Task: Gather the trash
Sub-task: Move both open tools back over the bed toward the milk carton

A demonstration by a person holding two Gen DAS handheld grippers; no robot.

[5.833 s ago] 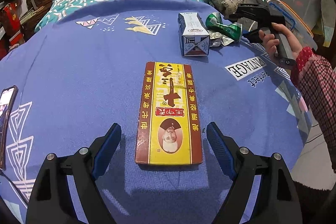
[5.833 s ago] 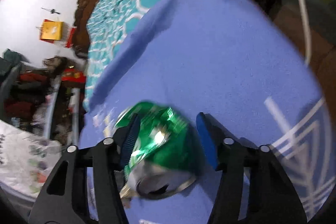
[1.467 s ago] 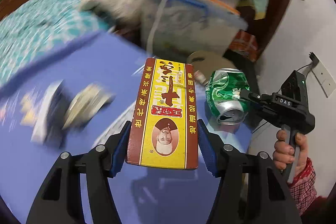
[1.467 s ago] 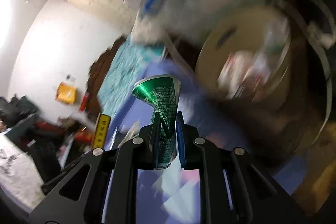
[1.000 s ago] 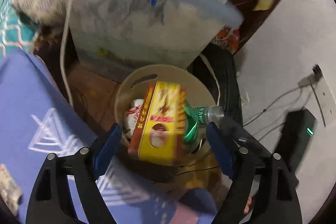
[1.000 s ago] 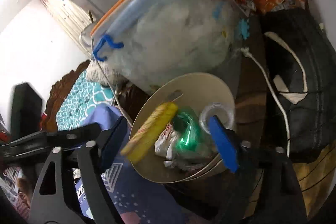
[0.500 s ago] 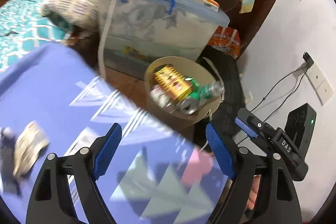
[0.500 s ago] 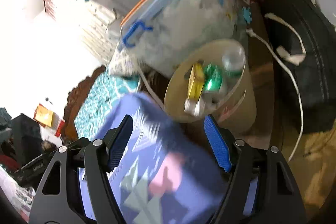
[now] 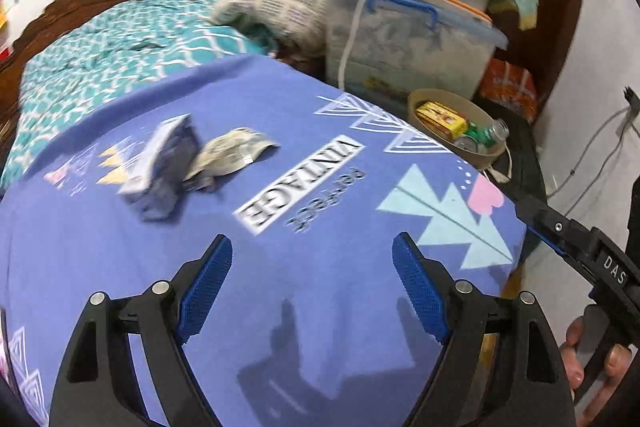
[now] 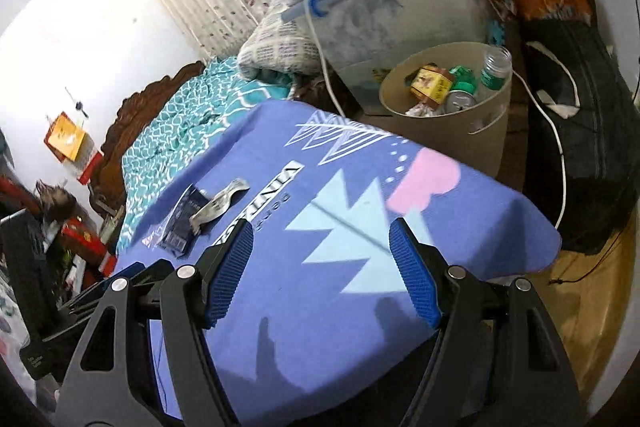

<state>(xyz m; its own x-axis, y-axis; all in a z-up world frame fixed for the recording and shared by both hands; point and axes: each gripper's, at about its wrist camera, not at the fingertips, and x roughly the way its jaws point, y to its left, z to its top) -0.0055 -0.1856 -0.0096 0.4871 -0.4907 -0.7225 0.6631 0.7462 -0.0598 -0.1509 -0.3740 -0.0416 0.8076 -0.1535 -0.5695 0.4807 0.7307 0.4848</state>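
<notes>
Two empty claws, left claw [image 9: 312,291], right claw [image 10: 320,267], over blue cloth [image 9: 320,187] near its edge

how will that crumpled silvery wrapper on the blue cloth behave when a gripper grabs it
The crumpled wrapper looks like thin foil with curled edges, so it is probably very light and floppy and will likely crush between the pads. It lies nearly flat on the blue cloth, so a pinch may catch fabric too. It rests against the small box, which may get nudged.

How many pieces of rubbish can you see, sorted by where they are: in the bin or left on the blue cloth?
In the bin: 3, namely yellow box, green can, clear bottle.
On the blue cloth: 2, namely carton, crumpled wrapper.
Total: 5.
</notes>
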